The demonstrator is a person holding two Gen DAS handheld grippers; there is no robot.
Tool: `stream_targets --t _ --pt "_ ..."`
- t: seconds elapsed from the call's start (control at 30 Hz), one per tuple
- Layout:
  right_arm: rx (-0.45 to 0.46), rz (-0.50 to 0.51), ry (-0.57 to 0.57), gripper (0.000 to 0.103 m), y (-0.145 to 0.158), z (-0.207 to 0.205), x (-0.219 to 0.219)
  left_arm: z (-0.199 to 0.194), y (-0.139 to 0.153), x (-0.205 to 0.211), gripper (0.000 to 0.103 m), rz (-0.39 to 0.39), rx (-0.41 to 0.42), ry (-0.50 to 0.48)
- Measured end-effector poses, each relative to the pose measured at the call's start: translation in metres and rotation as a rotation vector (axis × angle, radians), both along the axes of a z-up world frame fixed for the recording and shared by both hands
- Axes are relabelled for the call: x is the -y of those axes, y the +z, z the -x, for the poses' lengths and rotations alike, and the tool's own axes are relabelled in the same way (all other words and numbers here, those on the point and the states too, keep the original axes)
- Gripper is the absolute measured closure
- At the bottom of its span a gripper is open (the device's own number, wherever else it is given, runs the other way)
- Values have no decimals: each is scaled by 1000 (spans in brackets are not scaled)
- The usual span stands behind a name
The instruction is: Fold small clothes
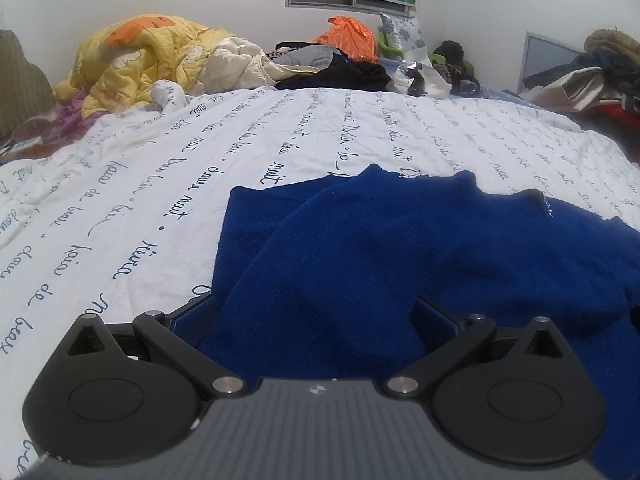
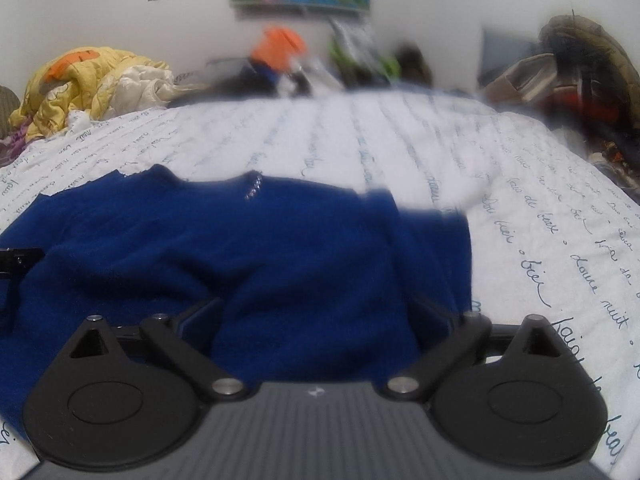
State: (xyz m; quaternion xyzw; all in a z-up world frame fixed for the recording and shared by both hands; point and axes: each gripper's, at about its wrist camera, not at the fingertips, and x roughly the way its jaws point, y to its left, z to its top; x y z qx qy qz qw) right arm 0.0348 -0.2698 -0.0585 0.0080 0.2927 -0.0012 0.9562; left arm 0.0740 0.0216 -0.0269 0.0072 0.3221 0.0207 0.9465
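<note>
A dark blue fleece garment (image 1: 400, 248) lies partly folded on the white bed cover with script lettering (image 1: 140, 200). My left gripper (image 1: 314, 314) stands open over the garment's near left edge, with blue cloth lying loose between its wide jaws. In the right wrist view the same garment (image 2: 240, 248) fills the lower middle, a small sparkly trim near its far edge. My right gripper (image 2: 316, 316) is open above its near right part, cloth between the jaws but not pinched. A black part of the left gripper (image 2: 20, 258) shows at the left edge.
A yellow quilt pile (image 1: 132, 56) sits at the far left of the bed. Dark clothes (image 1: 344, 74) and an orange bag (image 1: 348, 36) lie along the far edge by the wall. More heaped clothes (image 2: 560, 72) stand at the right. Bed cover (image 2: 400, 140) stretches beyond the garment.
</note>
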Motion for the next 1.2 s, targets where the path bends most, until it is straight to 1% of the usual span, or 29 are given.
stream_targets --t 0.33,0.4,0.53,0.63,0.7,0.73,0.8,0.83,0.87,0.93,1.03,1.07,1.13,1.2 --pt "-3 -11 1 1 0 0 0 4 0 -2 0 1 -4 -8" --pt "-3 -13 2 0 -1 0 0 9 3 -6 0 -7 -4 -41" --pt "-3 -14 2 0 -1 1 0 29 10 -32 2 7 3 -156" --pt "-3 -12 2 0 -1 1 0 38 13 -57 6 2 -1 -168" --pt "-3 -12 2 0 -1 1 0 39 14 -71 11 17 -9 -173" --pt "-3 -13 2 0 -1 0 1 39 14 -76 16 29 -18 -179" --pt "-3 -13 2 0 -1 0 1 36 13 -82 31 46 -37 -199" --pt "-3 -12 2 0 -1 0 1 35 12 -83 46 52 -50 -213" --pt "-3 -12 2 0 -1 1 1 33 11 -83 53 60 -68 -225" --pt "-3 -10 2 0 -1 1 0 32 9 -83 57 69 -80 -234" --pt "-3 -10 2 0 -1 1 0 35 13 -80 82 64 -73 -244" --pt "-3 -10 2 0 -1 1 0 37 14 -80 86 59 -70 -241" --pt "-3 -10 2 0 -1 1 0 41 17 -79 88 35 -62 -246" --pt "-3 -10 2 0 -1 1 0 46 18 -77 93 17 -61 -270"
